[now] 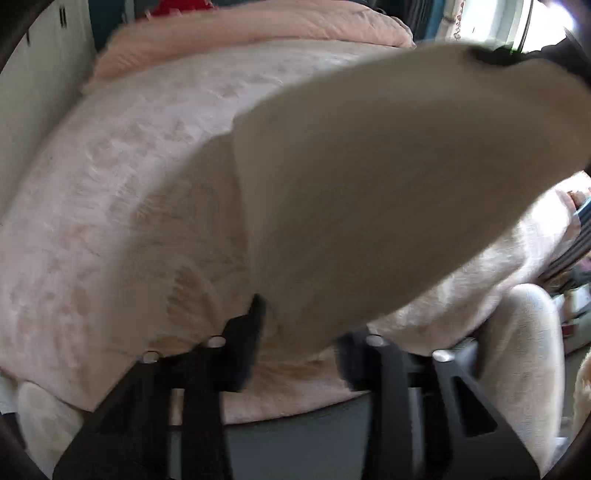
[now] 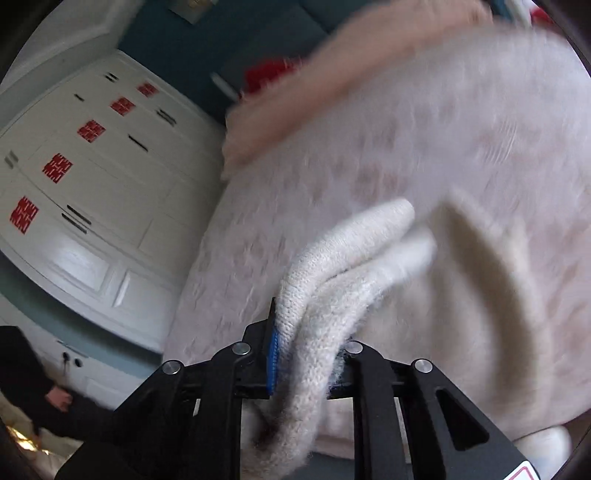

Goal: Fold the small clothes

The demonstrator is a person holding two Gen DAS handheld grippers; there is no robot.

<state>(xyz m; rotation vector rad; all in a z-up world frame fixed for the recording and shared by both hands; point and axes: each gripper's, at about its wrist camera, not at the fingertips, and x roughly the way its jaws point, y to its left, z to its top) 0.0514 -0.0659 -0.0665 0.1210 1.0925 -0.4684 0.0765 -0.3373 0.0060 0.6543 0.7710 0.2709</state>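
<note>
Garment (image 1: 388, 184) blurred, likely knitwear, pinched in both claws, bedspread (image 1: 110, 203) partly hidden

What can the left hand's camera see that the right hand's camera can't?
Only the left wrist view shows the striped cloth at the right edge and a bright window at the top. Only the right wrist view shows the white wardrobe with red paper cuts, and a person's hand low on the left. Both show the cream knit garment over the pink bedspread, pinched in each camera's own gripper: left gripper, right gripper.
</note>
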